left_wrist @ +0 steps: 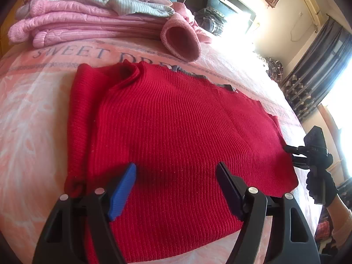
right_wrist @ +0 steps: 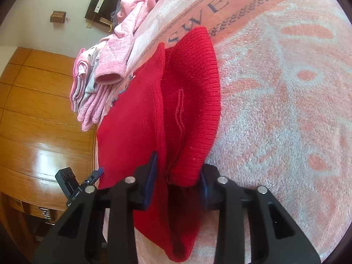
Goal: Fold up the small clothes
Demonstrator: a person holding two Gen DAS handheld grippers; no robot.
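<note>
A red knitted sweater (left_wrist: pixel 176 121) lies spread on the pink bedspread (left_wrist: pixel 33 114), collar toward the far left. My left gripper (left_wrist: pixel 176 173) hovers open just above its near part, with nothing between the fingers. At the sweater's right edge a gloved hand holds my right gripper (left_wrist: pixel 290 155). In the right wrist view, my right gripper (right_wrist: pixel 179 169) is shut on a bunched fold of the red sweater (right_wrist: pixel 191 99), whose sleeve lies folded over the body. Slack red cloth hangs below the jaws. My left gripper's blue pad (right_wrist: pixel 100 171) shows at the lower left.
A stack of folded pink and grey clothes (left_wrist: pixel 88 15) sits behind the sweater, with a pink sleeve cuff (left_wrist: pixel 180 39) drooping off it. The bed's edge runs along the right, with dark curtains (left_wrist: pixel 319 66) beyond. A wooden wardrobe (right_wrist: pixel 39 110) stands past the other side.
</note>
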